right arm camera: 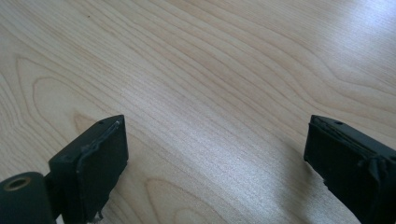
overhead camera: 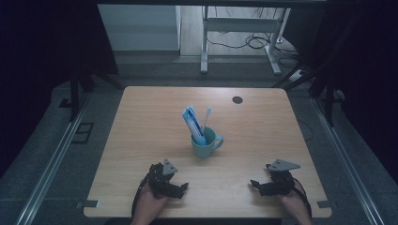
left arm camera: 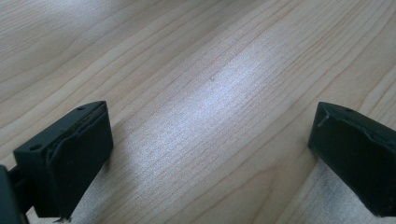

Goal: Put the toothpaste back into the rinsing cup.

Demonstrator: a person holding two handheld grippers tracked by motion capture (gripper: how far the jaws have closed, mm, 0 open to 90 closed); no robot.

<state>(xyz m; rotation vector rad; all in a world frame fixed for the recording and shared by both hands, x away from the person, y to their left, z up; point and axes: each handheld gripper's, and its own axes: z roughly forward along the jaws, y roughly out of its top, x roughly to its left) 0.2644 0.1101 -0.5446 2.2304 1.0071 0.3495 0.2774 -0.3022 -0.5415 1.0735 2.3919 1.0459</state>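
Nearest the table's point(overhead camera: 141, 140) front edge, the left gripper point(overhead camera: 180, 187) and right gripper point(overhead camera: 256, 183) rest low — jaws spread, nothing between them (bare wood beneath). Farther back, mid-table, stands a teal mug point(overhead camera: 205, 143) holding a toothpaste tube point(overhead camera: 193, 123) and toothbrush point(overhead camera: 206, 117).

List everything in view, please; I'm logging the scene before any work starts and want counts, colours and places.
Light wooden table: one, pale wood, centre of the high view.
Teal ceramic mug: one, teal, middle of the table, handle to the right.
Blue and white tube: one, standing in the mug, leaning left.
White toothbrush: one, standing in the mug, right of the tube.
Dark round spot: one, near the table's far edge.
White desk frame: one, on the floor beyond the table.
Left gripper: one, black, near edge, jaws apart, nothing between them.
Right gripper: one, black, near edge, jaws apart, nothing between them.
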